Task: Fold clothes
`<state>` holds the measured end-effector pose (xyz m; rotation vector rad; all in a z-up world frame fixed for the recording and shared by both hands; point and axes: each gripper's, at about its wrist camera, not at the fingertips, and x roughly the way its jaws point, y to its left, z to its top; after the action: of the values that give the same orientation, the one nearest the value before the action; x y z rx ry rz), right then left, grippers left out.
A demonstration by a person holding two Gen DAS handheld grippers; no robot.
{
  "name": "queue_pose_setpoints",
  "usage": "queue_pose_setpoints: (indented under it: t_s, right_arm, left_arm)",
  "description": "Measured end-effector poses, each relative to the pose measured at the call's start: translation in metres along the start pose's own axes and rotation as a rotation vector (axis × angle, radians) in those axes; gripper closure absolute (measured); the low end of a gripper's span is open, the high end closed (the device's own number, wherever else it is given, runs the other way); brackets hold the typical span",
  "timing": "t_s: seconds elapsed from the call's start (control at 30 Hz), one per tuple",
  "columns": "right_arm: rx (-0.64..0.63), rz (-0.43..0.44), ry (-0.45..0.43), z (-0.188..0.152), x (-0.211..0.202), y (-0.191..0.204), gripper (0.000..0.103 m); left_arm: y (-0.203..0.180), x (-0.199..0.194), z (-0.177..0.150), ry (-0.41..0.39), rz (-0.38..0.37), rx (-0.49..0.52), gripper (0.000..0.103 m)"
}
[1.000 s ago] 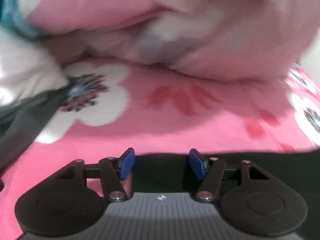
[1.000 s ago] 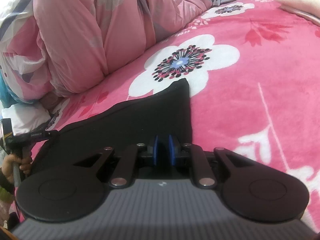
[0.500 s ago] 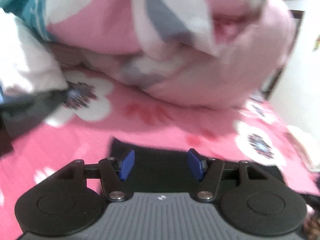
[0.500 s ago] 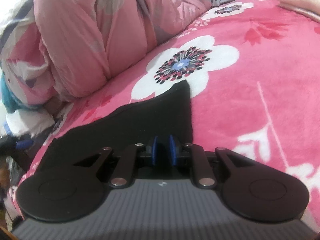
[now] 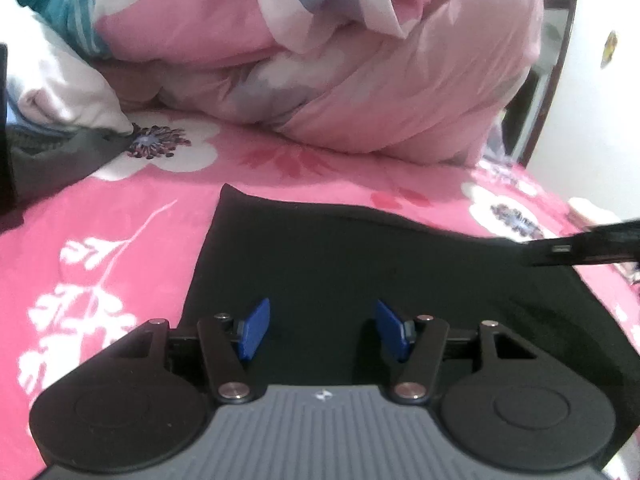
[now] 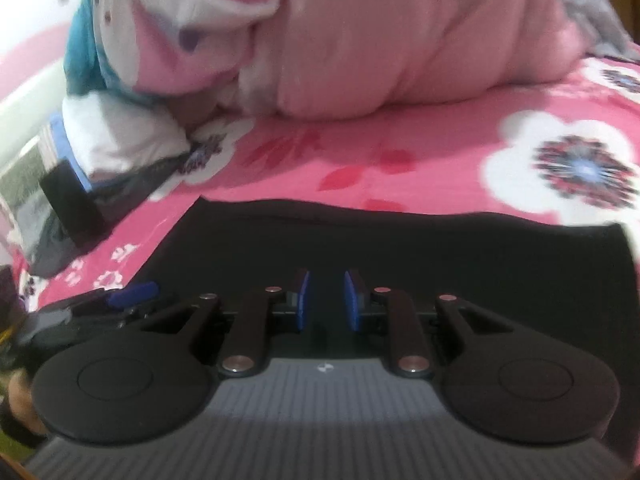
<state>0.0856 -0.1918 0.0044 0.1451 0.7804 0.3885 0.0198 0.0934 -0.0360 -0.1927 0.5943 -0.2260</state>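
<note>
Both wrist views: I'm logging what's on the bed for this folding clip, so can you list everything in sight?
Black garment: one, black, spread flat on the blanket under both grippers.
Blanket: one, hot pink with white flowers, covering the bed.
Duvet: one, pale pink with white and grey patches, heaped behind the garment.
White cloth: one, white, far left beside the duvet.
Teal fabric: one, teal, behind the white cloth.
Dark grey cloth: one, at the left edge of the bed.
Left gripper: black with blue pads, open over the garment.
Right gripper: black with blue pads, a gap between the pads, over the garment.
</note>
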Motion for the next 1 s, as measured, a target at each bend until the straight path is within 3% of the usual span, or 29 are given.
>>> queue_pose_setpoints:
  t_s: [0.1, 0.53, 0.67, 0.77, 0.87, 1.0]
  right_arm:
    - [-0.057, 0.016, 0.056, 0.016, 0.032, 0.032, 0.085]
    - [0.053, -0.187, 0.059, 0.065, 0.108, 0.013, 0.084]
    - [0.108, -0.065, 0.02, 0.06, 0.078, 0.026, 0.083]
    - [0.04, -0.01, 0.071, 0.044, 0.069, 0.049, 0.083]
    - [-0.012, -0.022, 0.148, 0.035, 0.093, 0.06, 0.083]
    - [0.072, -0.035, 0.078, 0.057, 0.125, 0.046, 0.083]
  left_arm:
    - [0.004, -0.002, -0.005, -0.023, -0.018, -0.011, 0.042]
    - [0.016, -0.004, -0.009, -0.039, -0.075, -0.071, 0.042]
    - [0.017, -0.003, -0.008, -0.034, -0.076, -0.065, 0.042]
    - [0.018, -0.003, -0.008, -0.032, -0.08, -0.067, 0.041]
    - [0.017, -0.003, -0.007, -0.03, -0.075, -0.06, 0.041]
    - [0.014, -0.003, -0.008, -0.029, -0.06, -0.044, 0.041]
